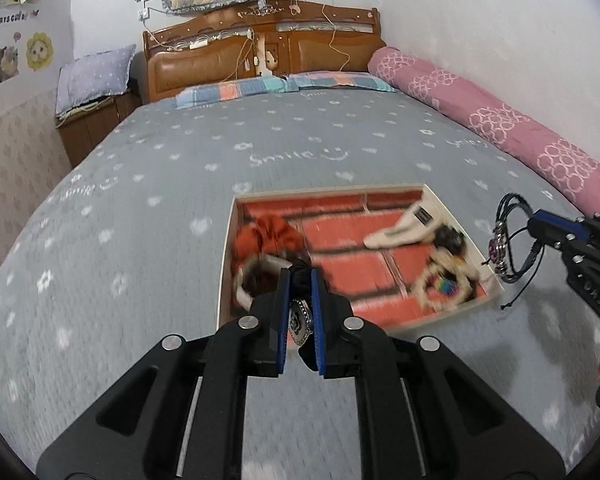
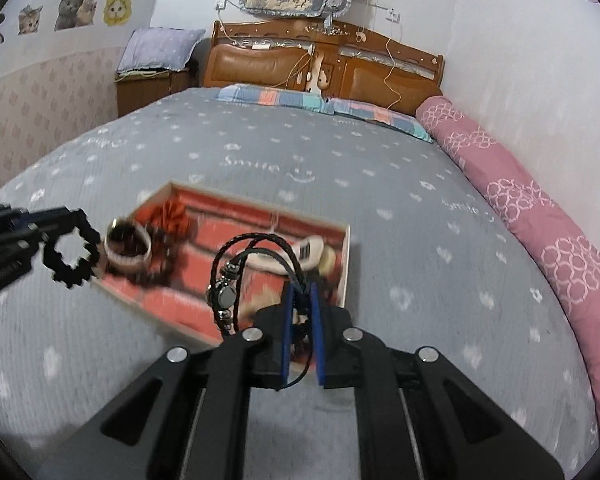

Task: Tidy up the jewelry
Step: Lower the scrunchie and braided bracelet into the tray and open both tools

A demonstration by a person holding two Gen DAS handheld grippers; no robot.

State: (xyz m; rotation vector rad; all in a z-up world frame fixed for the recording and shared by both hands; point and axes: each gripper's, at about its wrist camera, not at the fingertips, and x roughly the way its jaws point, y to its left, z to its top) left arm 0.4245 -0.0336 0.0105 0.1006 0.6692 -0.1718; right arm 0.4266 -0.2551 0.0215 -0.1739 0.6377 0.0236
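Note:
A shallow box (image 1: 225, 264) with a red brick-pattern floor lies on the grey bed; it also shows in the right wrist view (image 2: 346, 264). It holds a white bangle (image 2: 128, 246), an orange scrunchie (image 1: 270, 234), a cream hair clip (image 1: 400, 230) and beaded pieces. My left gripper (image 1: 300, 280) is shut on a black chunky bracelet (image 2: 74, 258) above the box's near left part. My right gripper (image 2: 302, 292) is shut on a black cord bracelet (image 2: 236, 276) with a round charm, above the box's right edge.
The grey bedspread (image 1: 180, 200) stretches toward a wooden headboard (image 1: 260, 46) and striped pillows (image 1: 284, 84). A pink rolled quilt (image 1: 496, 120) lies along the right wall. A nightstand (image 1: 92, 124) with a pillow stands at far left.

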